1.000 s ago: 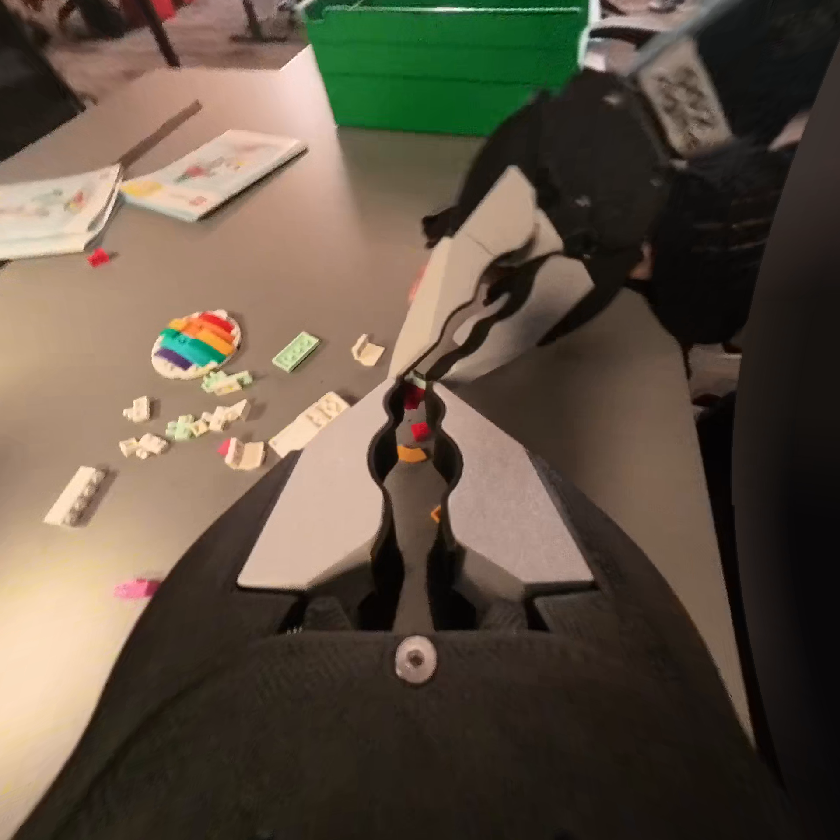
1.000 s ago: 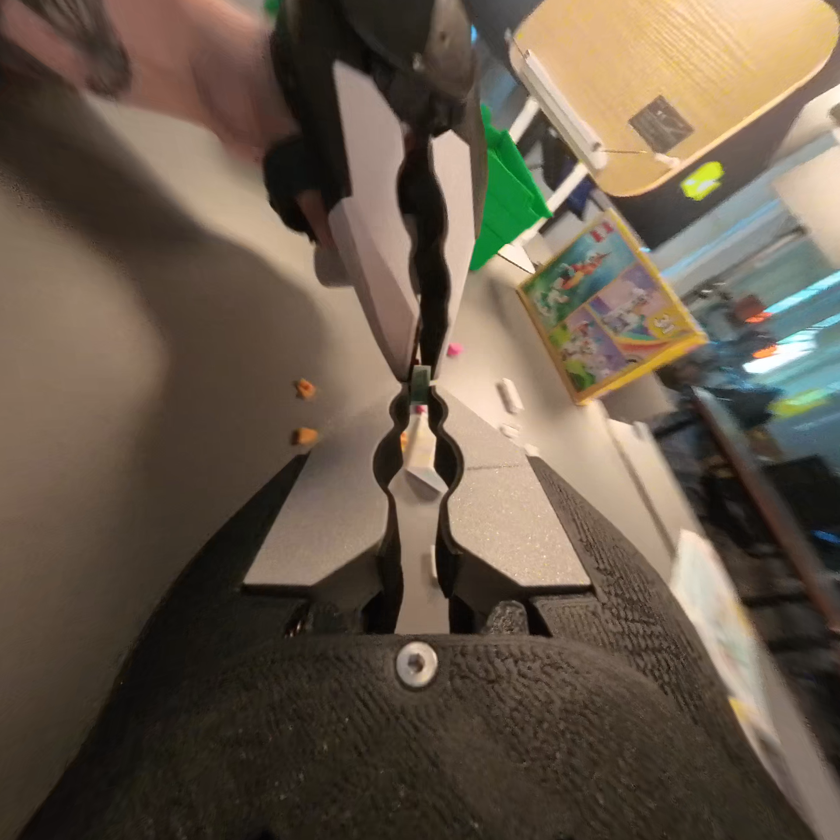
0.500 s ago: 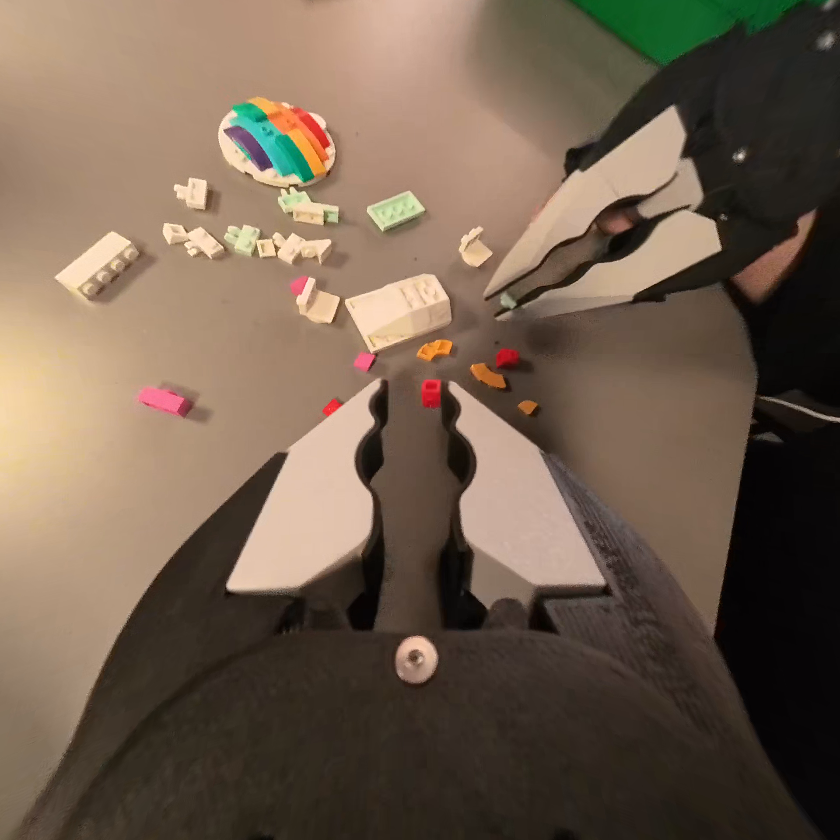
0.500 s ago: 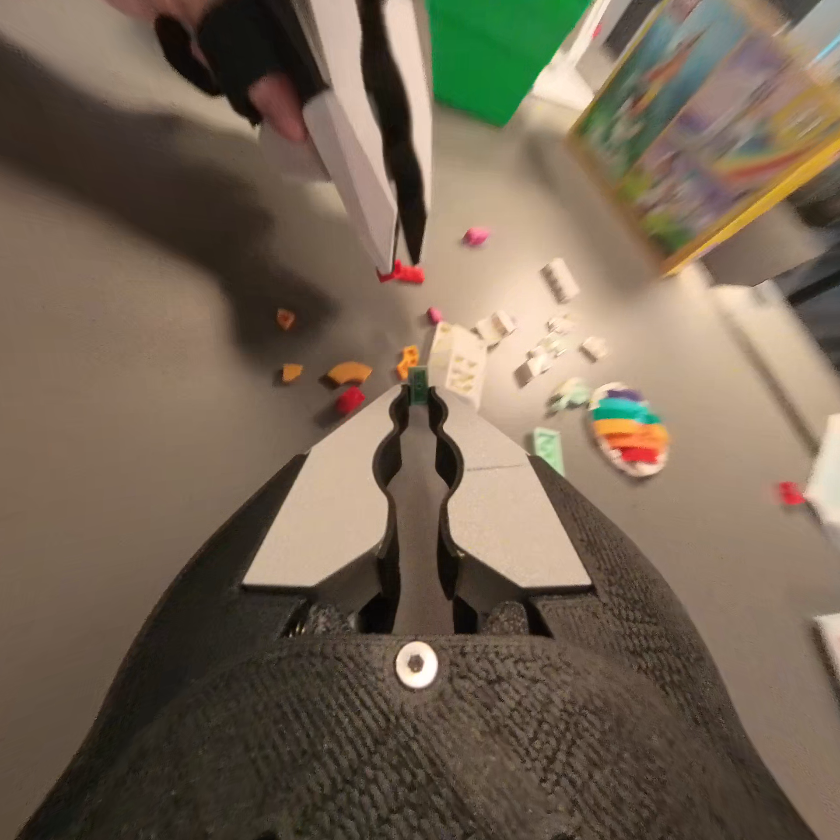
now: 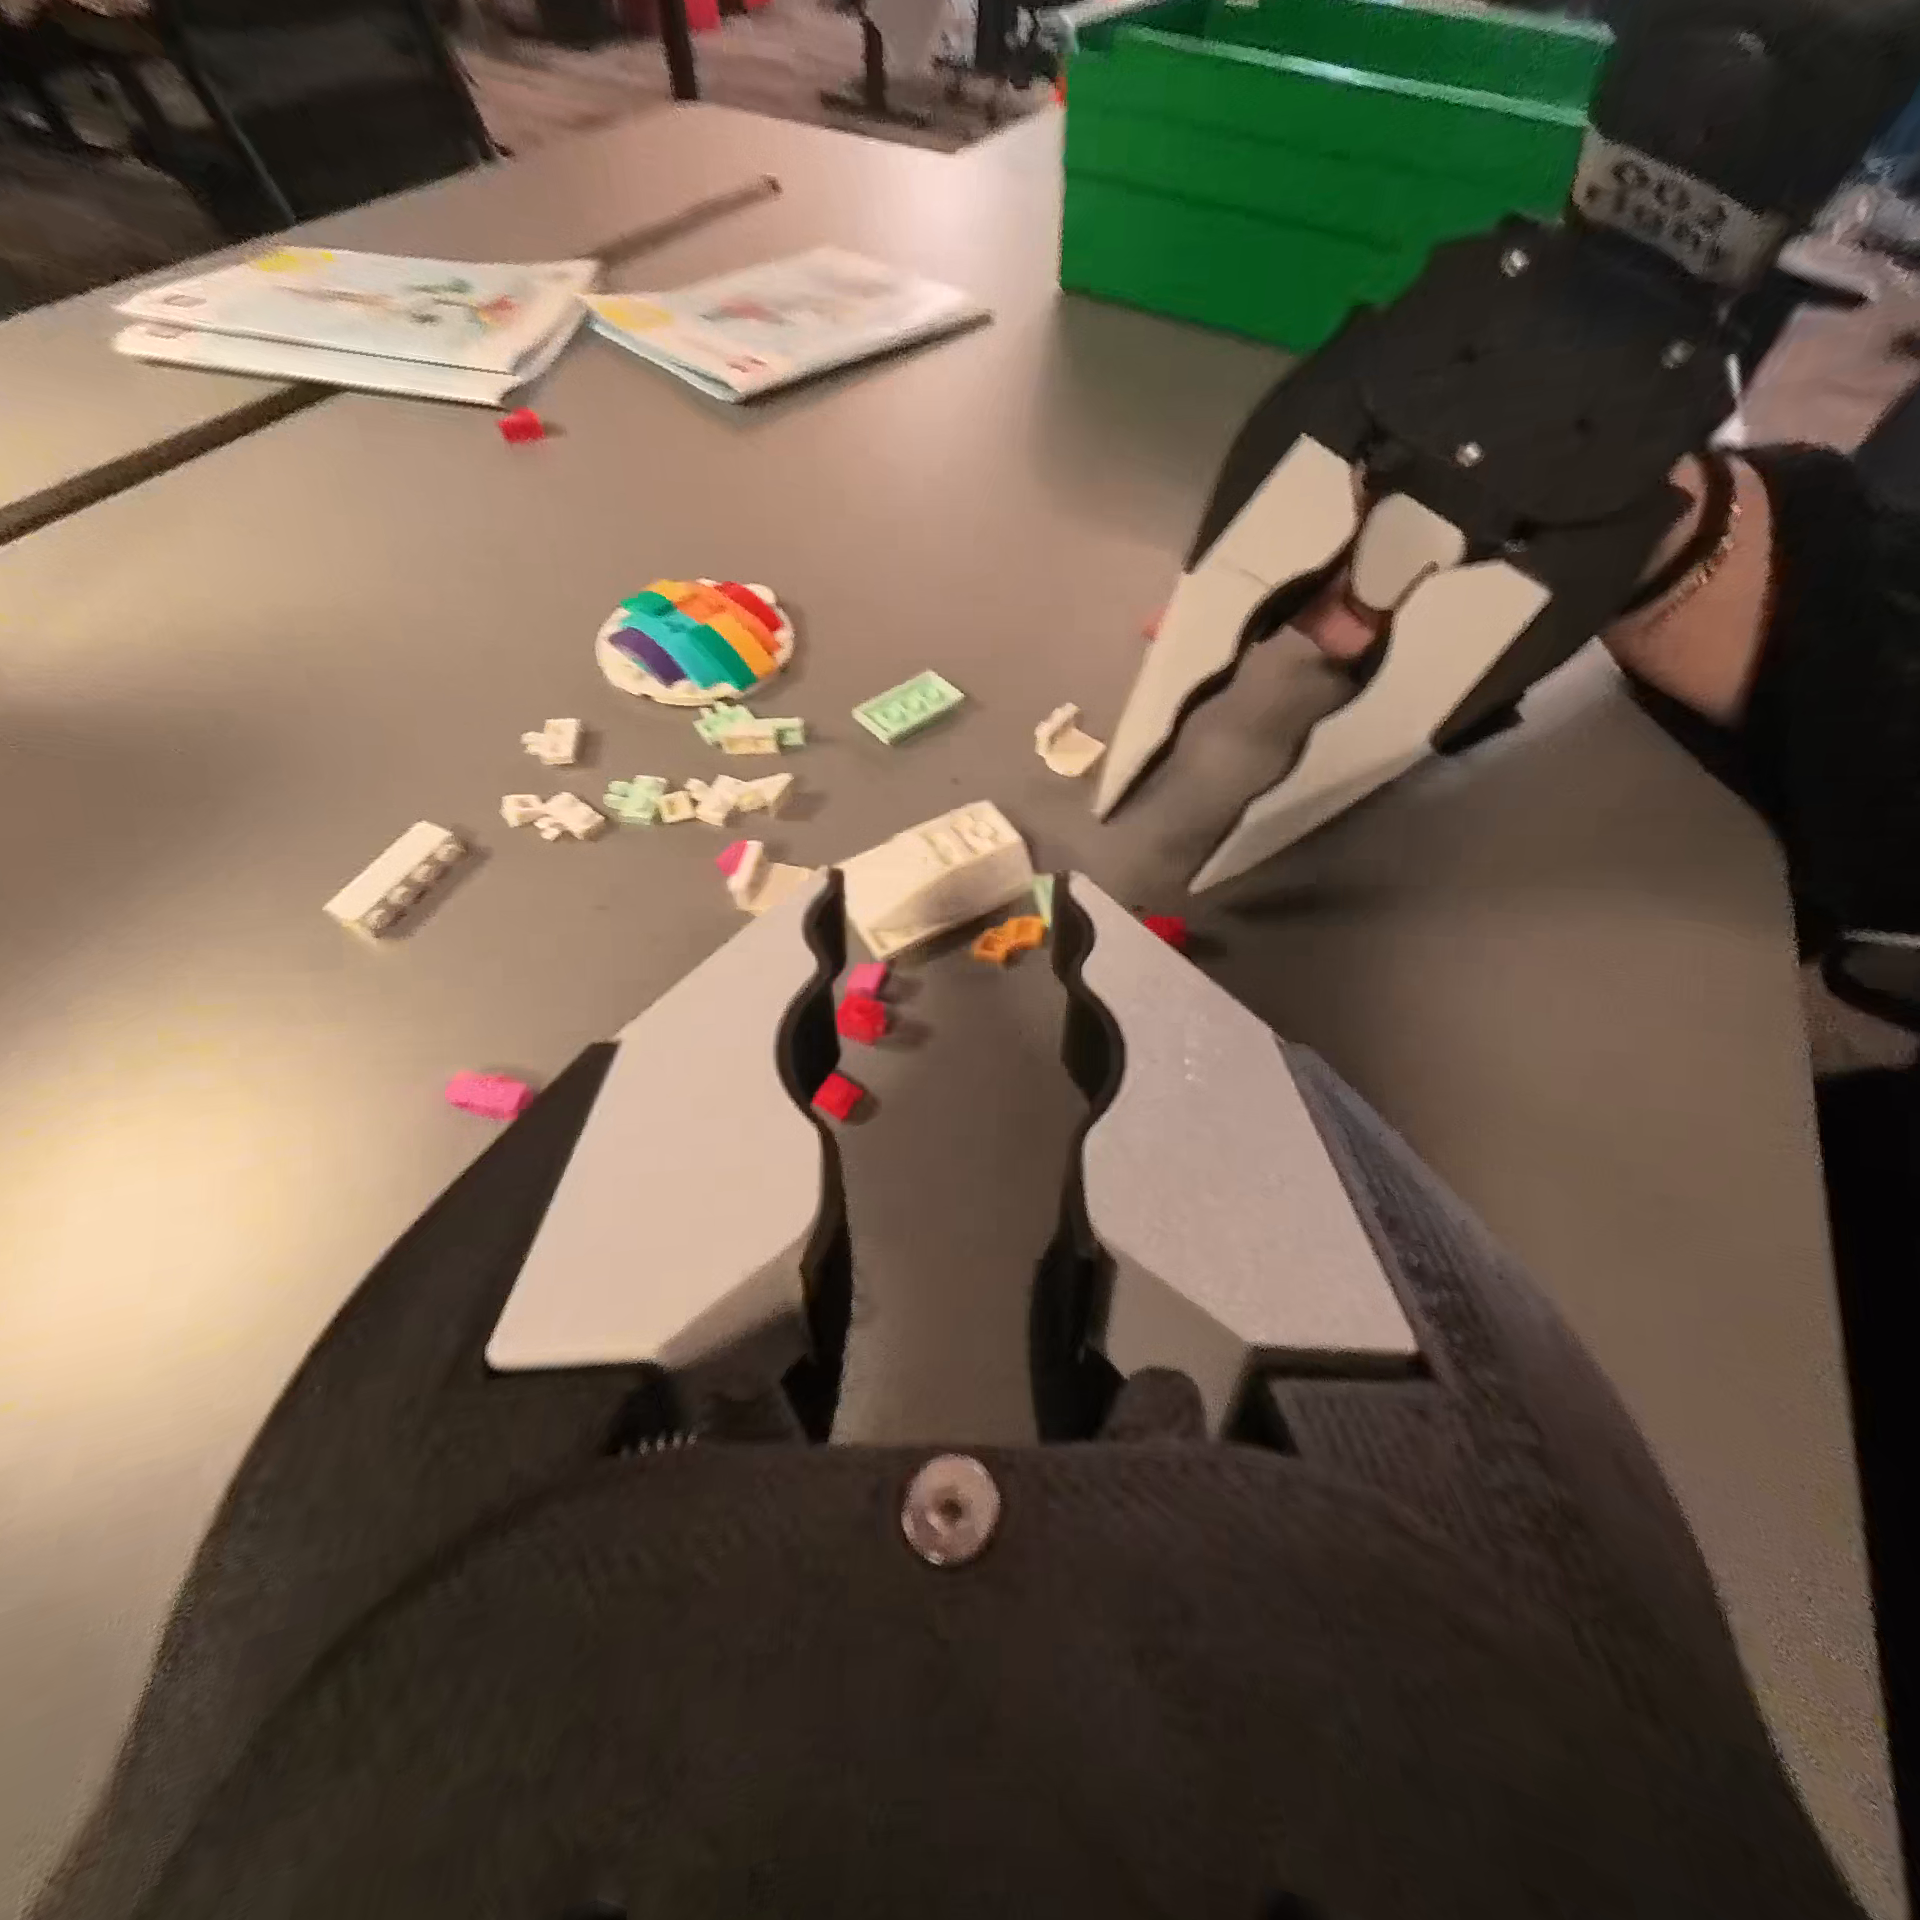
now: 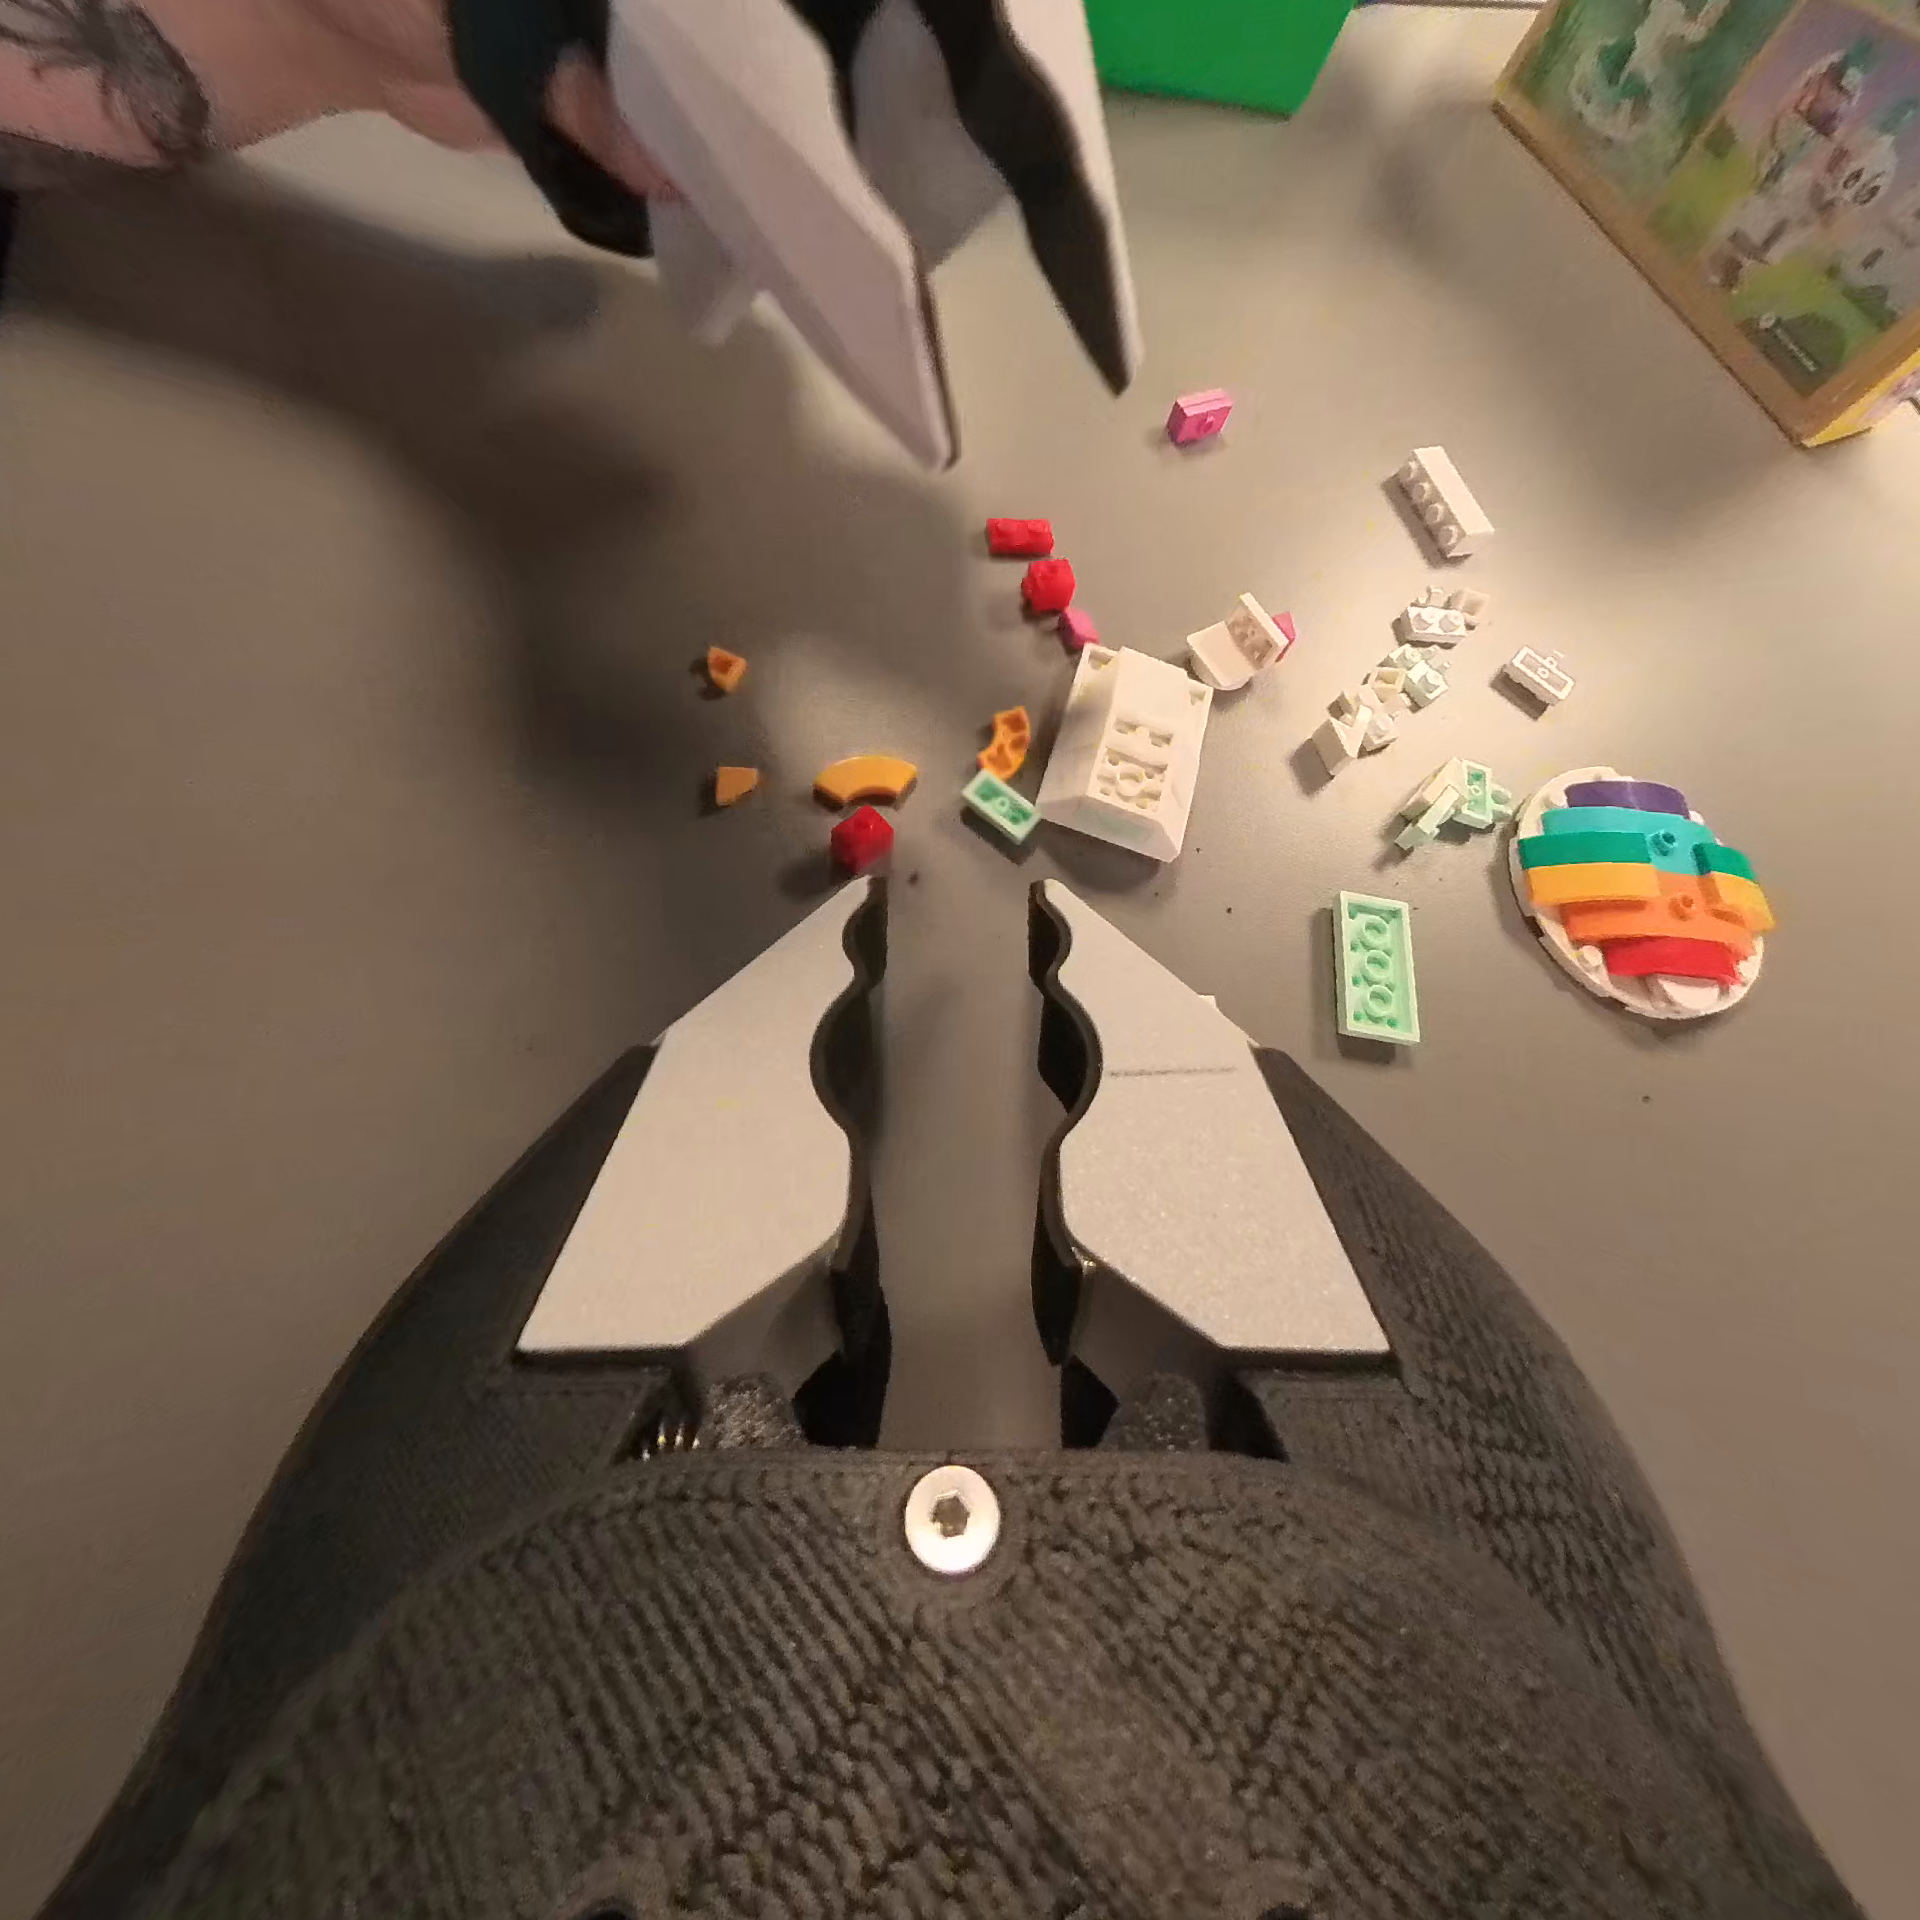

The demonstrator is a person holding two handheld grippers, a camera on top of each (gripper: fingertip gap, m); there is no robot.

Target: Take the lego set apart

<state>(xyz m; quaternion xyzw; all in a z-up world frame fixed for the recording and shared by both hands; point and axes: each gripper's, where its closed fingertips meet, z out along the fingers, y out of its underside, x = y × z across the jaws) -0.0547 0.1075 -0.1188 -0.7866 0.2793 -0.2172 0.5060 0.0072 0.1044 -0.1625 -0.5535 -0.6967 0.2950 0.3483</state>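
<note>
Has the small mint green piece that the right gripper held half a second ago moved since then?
Yes. It left the right gripper, which is now open, and lies on the table beside the white block, as the small mint green piece.

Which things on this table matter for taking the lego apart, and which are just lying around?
Job: white block assembly, rainbow disc, loose bricks, left gripper, right gripper.
Lying about: booklets, green bin, set box.
</note>
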